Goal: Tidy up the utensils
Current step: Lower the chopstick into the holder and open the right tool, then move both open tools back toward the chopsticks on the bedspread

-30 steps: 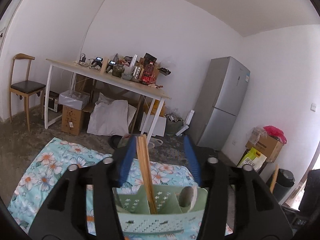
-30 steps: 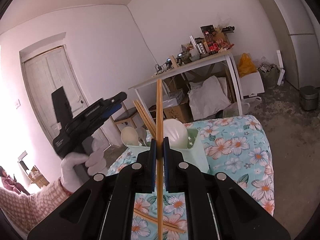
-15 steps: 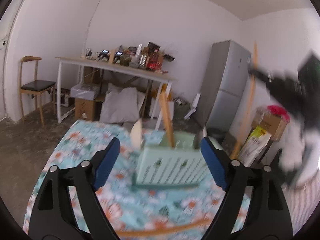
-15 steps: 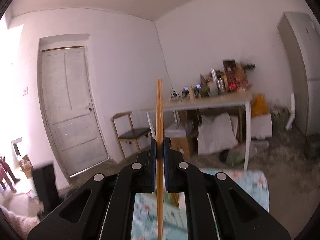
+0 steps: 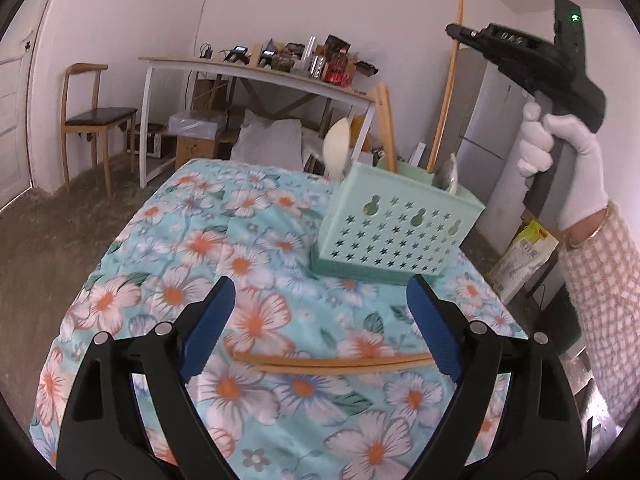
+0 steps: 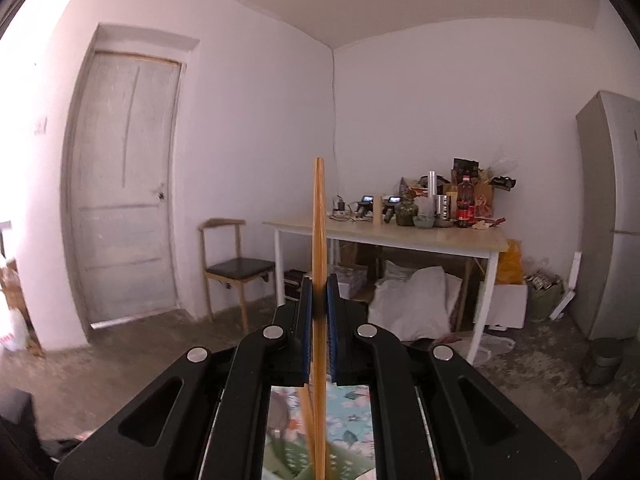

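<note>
The left tongs (image 5: 320,328) stand wide apart and hold nothing, low over the flowered cloth (image 5: 192,248) on the table. Between their blue tips lie two chopsticks (image 5: 332,362), side by side across the cloth, untouched. The right tongs (image 6: 319,312) are pinched tight on one chopstick (image 6: 319,240), which stands upright; a white-gloved hand (image 5: 560,160) carries them high at the right, and the stick's lower end reaches down into the green basket (image 5: 392,232). That basket sits on the cloth just beyond the left tongs, its star-punched wall facing them. In it stand two more chopsticks (image 5: 386,120) leaning together, one pale spoon (image 5: 336,148) at the left end and a grey spoon (image 5: 450,172) at the right. Behind, a cluttered desk (image 5: 256,72), one chair (image 5: 96,116) and a fridge (image 6: 612,216).
</note>
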`<state>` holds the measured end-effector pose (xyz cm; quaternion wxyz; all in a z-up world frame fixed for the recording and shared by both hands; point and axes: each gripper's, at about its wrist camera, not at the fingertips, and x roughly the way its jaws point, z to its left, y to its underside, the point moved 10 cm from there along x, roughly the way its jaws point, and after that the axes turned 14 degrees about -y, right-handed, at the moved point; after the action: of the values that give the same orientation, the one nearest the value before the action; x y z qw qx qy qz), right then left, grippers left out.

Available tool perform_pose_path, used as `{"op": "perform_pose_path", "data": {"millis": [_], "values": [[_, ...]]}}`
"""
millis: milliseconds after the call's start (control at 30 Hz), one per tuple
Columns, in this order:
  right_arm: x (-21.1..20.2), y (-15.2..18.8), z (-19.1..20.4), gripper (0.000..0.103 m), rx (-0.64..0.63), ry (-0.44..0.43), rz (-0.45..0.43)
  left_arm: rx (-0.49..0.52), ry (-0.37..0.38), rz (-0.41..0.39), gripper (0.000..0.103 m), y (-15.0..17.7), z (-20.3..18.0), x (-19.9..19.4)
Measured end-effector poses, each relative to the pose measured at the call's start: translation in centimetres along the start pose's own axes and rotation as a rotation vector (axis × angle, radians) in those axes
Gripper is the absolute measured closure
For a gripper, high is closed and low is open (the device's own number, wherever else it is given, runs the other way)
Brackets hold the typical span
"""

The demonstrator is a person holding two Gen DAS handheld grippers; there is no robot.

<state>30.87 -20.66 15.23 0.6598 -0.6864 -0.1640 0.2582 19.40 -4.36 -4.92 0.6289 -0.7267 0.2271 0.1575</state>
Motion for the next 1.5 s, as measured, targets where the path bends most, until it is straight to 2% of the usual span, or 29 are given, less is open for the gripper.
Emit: {"op": "perform_pose_path", "data": {"millis": [200, 333, 400, 433, 600, 833, 1033, 1300, 1500], "values": [[2.4, 4.7, -1.7, 0.096, -0.035, 0.09, 0.139, 0.018, -0.098, 0.037, 0.019, 0.2, 1.4, 0.9], [1.6, 6.5, -2.8, 0.092, 0.023, 0.127, 0.176, 0.021, -0.173, 0.092, 0.019, 0.6, 2.7, 1.9], [0.9, 6.6, -3.0, 0.073, 0.054, 0.138, 0.168, 0.015, -0.207, 0.12, 0.019, 0.9, 3.4, 2.2], [0.3, 6.4, -3.2, 0.071, 0.072, 0.135, 0.155, 0.01, -0.219, 0.13, 0.019, 0.9, 3.7, 2.4], [-2.4, 5.6, -2.9, 0.068, 0.122, 0.123, 0.113, -0.024, -0.277, 0.178, 0.019, 1.0, 5.4, 2.3], [-7.0, 4.8, -1.3, 0.062, 0.182, 0.076, 0.059, -0.026, -0.333, 0.174, 0.019, 0.6, 6.6, 1.1], [-9.8, 7.0, 0.1, 0.057, 0.233, 0.051, 0.09, -0.023, -0.339, 0.171, 0.019, 0.5, 6.7, 0.7], [-11.3, 15.5, 1.7, 0.045, 0.39, 0.006, 0.243, -0.004, -0.339, 0.17, 0.018, 0.3, 6.1, -0.1], [-12.5, 24.2, 2.7, 0.044, 0.609, -0.011, 0.36, 0.019, -0.319, 0.168, 0.018, 0.8, 5.1, -0.5]]}}
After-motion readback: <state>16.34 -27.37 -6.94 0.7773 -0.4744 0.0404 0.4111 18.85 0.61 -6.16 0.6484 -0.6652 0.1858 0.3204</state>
